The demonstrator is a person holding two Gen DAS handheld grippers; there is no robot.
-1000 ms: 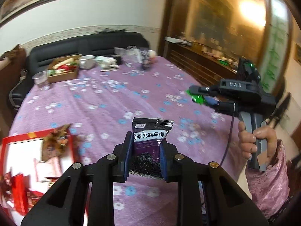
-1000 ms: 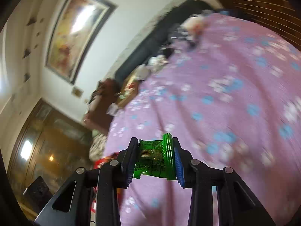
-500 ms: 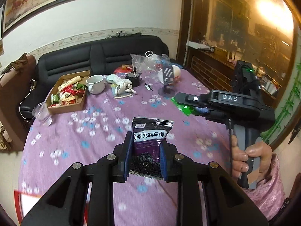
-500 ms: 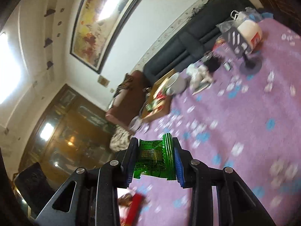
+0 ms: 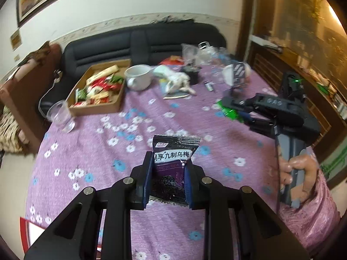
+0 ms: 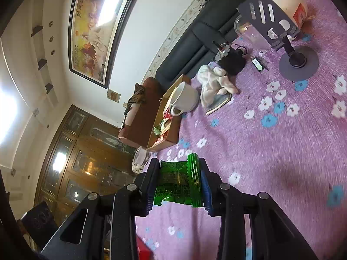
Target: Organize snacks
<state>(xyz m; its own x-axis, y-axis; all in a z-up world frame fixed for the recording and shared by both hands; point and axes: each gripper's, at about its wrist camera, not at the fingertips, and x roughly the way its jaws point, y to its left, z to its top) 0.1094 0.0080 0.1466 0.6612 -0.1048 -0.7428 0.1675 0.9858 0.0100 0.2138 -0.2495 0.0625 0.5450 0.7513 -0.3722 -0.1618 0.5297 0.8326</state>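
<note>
My left gripper [image 5: 167, 181] is shut on a dark purple plum snack packet [image 5: 173, 158] and holds it above the purple flowered tablecloth [image 5: 108, 151]. My right gripper [image 6: 177, 182] is shut on a green snack packet [image 6: 177, 179]; in the left wrist view the right gripper [image 5: 233, 108] is at the right, above the table, with the green packet [image 5: 228, 111] in its tips. A brown cardboard box [image 5: 97, 106] with several snacks sits at the far left of the table and also shows in the right wrist view [image 6: 171, 136].
A white cup [image 5: 138, 77], a clear glass [image 5: 60, 117], a white cloth [image 5: 177, 80], a small fan on a stand [image 6: 297, 60] and plastic bags stand at the far side. A red box corner [image 5: 28, 231] lies at the near left. A black sofa [image 5: 141, 43] is behind the table.
Both grippers have moved forward over the table toward the cardboard box, each still holding its packet. The red box has slid out of view to the lower left.
</note>
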